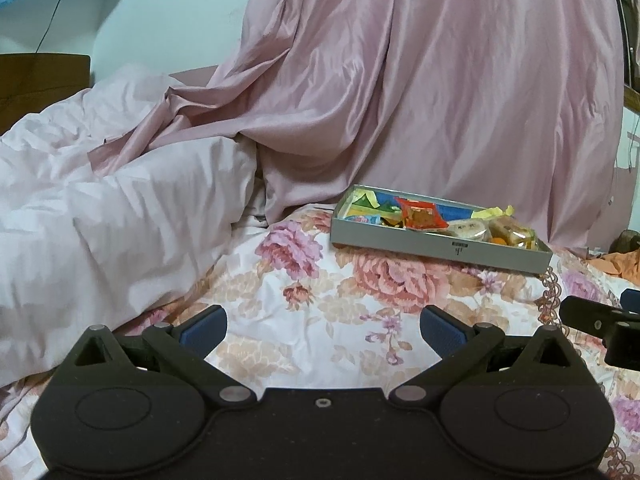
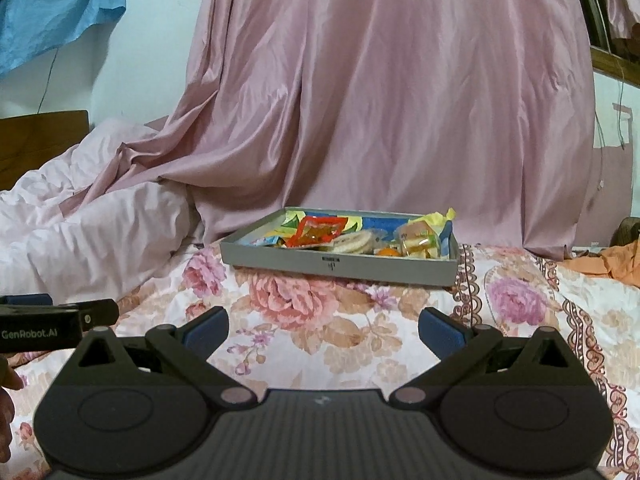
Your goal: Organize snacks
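Observation:
A shallow grey box (image 1: 440, 246) (image 2: 340, 266) lies on the floral bedspread, filled with wrapped snacks. Among them are a red packet (image 1: 420, 216) (image 2: 320, 230), clear-wrapped pastries (image 1: 512, 232) (image 2: 420, 242) and a round biscuit pack (image 2: 354, 243). My left gripper (image 1: 323, 330) hovers open over the bedspread, short of the box and to its left, with nothing between its fingers. My right gripper (image 2: 323, 330) is open too, facing the box's front wall from a short distance, also empty. Each gripper shows at the edge of the other's view.
A pink satin curtain (image 2: 380, 100) hangs behind the box. A crumpled pale pink duvet (image 1: 100, 208) is piled on the left. Orange cloth (image 2: 616, 264) lies at the right edge. The floral bedspread (image 2: 320, 320) spreads between the grippers and the box.

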The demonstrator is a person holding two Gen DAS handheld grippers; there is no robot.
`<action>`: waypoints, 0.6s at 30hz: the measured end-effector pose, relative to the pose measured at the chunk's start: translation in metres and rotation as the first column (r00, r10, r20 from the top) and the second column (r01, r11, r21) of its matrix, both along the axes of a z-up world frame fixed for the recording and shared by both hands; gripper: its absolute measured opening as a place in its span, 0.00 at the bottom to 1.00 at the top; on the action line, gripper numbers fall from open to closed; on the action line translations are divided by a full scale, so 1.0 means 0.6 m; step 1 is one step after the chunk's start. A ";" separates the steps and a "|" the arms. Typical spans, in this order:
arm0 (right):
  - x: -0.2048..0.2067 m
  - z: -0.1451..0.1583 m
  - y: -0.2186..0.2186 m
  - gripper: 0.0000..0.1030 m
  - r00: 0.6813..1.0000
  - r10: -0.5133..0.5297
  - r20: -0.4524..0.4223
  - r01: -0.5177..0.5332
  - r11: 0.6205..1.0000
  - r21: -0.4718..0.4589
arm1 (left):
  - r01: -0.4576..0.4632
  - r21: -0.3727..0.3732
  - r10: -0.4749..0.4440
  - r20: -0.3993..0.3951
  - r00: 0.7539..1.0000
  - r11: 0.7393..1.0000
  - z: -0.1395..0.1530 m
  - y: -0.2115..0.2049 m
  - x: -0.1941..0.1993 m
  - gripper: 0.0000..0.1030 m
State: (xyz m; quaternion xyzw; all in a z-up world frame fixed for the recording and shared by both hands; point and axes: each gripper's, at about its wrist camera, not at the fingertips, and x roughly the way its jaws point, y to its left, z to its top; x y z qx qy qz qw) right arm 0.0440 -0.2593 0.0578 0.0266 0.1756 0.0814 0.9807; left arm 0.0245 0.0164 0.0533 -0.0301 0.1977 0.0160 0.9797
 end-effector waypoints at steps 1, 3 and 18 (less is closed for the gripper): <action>0.000 -0.002 0.000 1.00 1.000 0.000 -0.003 0.000 1.000 -0.001 | 0.001 0.000 -0.001 -0.001 1.000 1.000 -0.002 0.000 0.000 0.99; 0.000 -0.007 0.001 1.00 1.000 0.001 -0.005 -0.001 1.000 -0.002 | 0.004 0.003 -0.004 -0.003 1.000 1.000 -0.007 0.000 -0.001 0.99; 0.009 -0.043 -0.003 1.00 0.999 -0.008 -0.053 0.009 1.000 0.006 | 0.024 0.024 -0.023 -0.034 0.999 0.999 -0.039 -0.005 0.003 0.99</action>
